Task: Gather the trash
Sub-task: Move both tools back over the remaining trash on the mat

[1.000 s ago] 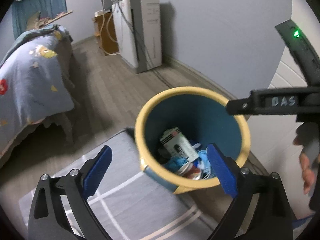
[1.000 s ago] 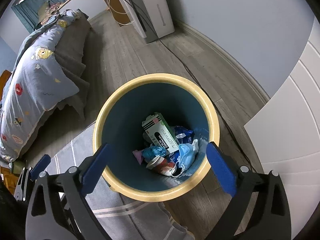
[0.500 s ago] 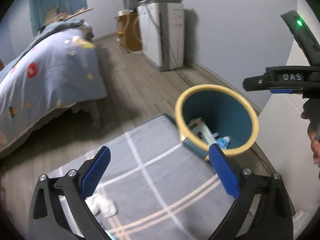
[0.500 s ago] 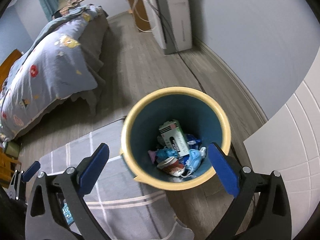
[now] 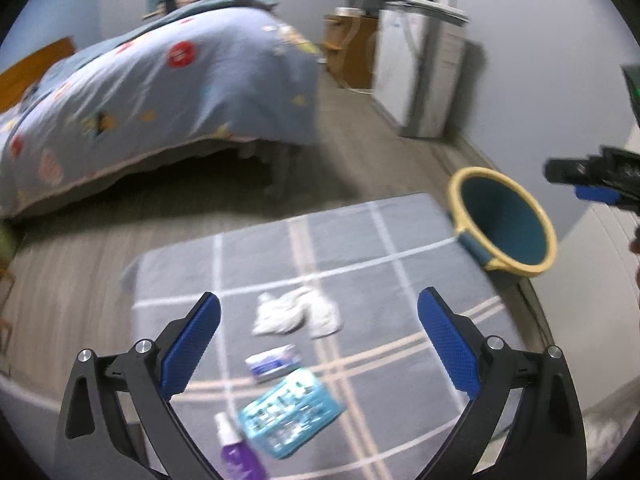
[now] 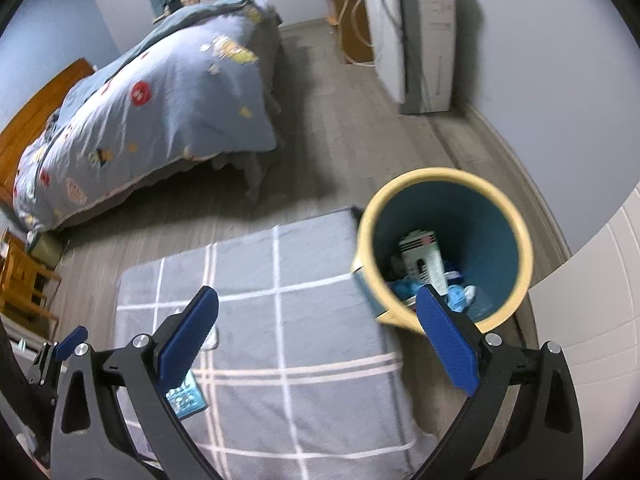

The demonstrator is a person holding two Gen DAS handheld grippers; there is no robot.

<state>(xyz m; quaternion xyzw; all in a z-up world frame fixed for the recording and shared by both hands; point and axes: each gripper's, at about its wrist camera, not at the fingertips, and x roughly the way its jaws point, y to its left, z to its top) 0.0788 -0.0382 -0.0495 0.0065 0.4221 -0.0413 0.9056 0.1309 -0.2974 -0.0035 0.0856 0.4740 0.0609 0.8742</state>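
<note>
Two grippers, both with blue-padded jaws spread wide and gripping nothing, hang over a grey rug with pale grid lines on a wood-plank floor.

At the upper left of both views stands a bed under a blue patterned quilt. In the left wrist view, the left gripper frames the loose trash on the rug — a crumpled white tissue at centre, below it a small white-and-blue packet, then a flat teal printed packet at lower centre, and a purple spray bottle just left of that packet at the bottom edge. All four lie apart from the jaws. The view is blurred, so print on the packets cannot be read.

Right of the rug, touching its corner, stands a round blue bin with a yellow rim. In the right wrist view, the right gripper sits with its right-hand jaw overlapping the bin's near rim; inside the bin lie a white carton and blue crumpled pieces. A white upright appliance stands against the wall at upper right.
</note>
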